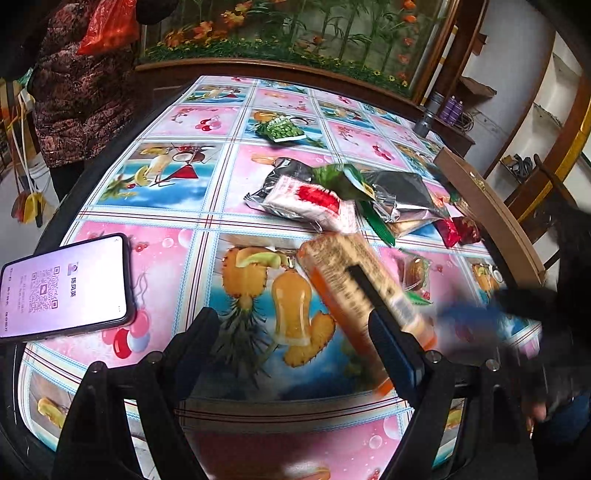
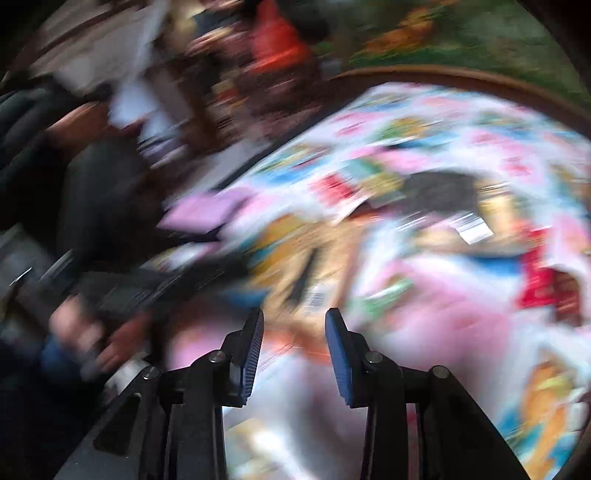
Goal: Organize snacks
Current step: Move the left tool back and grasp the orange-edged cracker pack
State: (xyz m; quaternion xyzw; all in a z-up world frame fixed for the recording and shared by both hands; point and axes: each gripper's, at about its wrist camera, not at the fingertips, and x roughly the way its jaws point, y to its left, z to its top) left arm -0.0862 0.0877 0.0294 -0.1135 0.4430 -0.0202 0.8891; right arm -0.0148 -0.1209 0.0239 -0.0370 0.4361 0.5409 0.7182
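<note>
In the left wrist view my left gripper (image 1: 295, 328) is open above the fruit-print tablecloth (image 1: 170, 266). A long orange snack pack (image 1: 354, 288) lies tilted by its right finger; it looks blurred and touches that finger. A pile of snacks lies beyond: a white and red pack (image 1: 314, 201), a silver bag (image 1: 399, 195), a green bag (image 1: 282, 127) further back, small red packs (image 1: 458, 229). My right gripper (image 1: 480, 306) shows as a blue blur at the right. In the right wrist view my right gripper (image 2: 294, 332) is open and empty; the scene is motion-blurred.
A phone (image 1: 62, 288) with a lit screen lies at the table's left edge. A cardboard box (image 1: 491, 206) stands at the right edge. A person (image 1: 81, 85) in a patterned jacket stands at the far left. A framed mural (image 1: 295, 33) backs the table.
</note>
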